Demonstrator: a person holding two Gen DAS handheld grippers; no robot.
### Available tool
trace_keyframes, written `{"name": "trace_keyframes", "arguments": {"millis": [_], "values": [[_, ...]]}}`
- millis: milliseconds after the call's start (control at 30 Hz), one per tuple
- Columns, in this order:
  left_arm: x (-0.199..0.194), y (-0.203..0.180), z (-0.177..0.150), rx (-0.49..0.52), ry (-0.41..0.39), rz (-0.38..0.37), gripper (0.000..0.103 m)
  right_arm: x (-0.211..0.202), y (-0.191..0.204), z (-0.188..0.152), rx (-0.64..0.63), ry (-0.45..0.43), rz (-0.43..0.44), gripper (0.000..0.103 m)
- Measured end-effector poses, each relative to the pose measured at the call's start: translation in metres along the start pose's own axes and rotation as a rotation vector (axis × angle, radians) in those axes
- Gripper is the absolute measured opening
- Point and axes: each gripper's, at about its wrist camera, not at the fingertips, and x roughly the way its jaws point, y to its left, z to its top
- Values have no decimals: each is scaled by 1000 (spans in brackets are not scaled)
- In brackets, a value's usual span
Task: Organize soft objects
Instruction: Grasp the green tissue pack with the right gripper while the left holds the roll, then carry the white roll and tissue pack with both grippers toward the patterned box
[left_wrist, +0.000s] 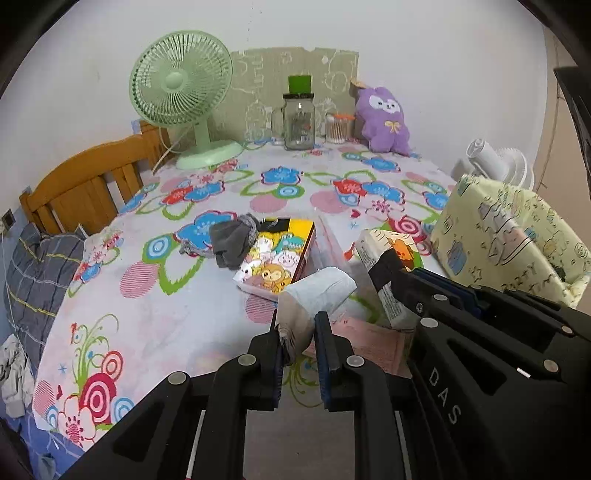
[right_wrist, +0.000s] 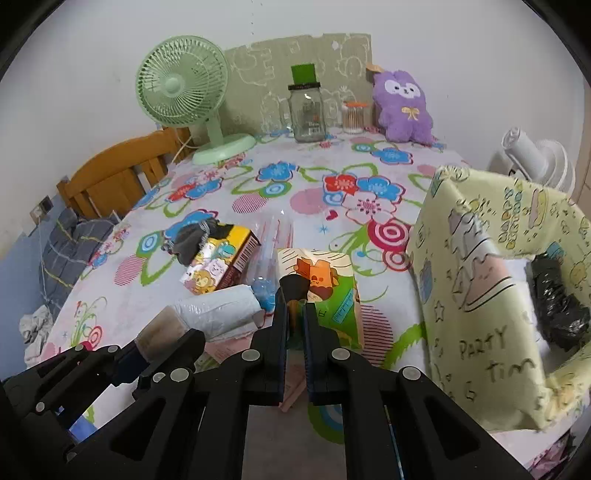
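While clamped, fingers (left_wrist: 325, 332) pinch tissues (left_wrist: 317, 291) (wrapped)

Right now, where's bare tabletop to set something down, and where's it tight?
Free: the wide stretch between the green fan, glass jar and purple plush at the back and the cartoon tissue pack mid-table; also the near-left corner. Crowded: near centre, where both grippers hold packs beside the yellow fabric bin.

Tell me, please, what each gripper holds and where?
Left gripper: white tissue pack, by its near end. Right gripper: cartoon tissue pack, by its near edge.
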Motion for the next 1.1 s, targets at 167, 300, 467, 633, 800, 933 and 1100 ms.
{"name": "trace_keyframes", "arguments": {"millis": [167,300,467,633,800,933,1100], "values": [[-17,-4,7,12,-39,-11,13,-19,0,5,0,-36,1,10],[-32,-9,12,29,-70,-13,13,-35,-2,10,-3,-69,-2,10],[-52,-15,20,32,-107,-19,13,-59,-5,17,-12,-105,11,10],[-70,-25,27,29,-140,-6,13,-78,-9,23,-26,-139,19,10],[-86,-39,36,24,-170,0,13,-98,-18,32,-43,-165,30,10],[-96,-51,43,29,-186,1,13,-111,-27,39,-50,-182,40,10],[-104,-65,50,30,-203,-6,13,-123,-39,47,-54,-199,38,10]]}}
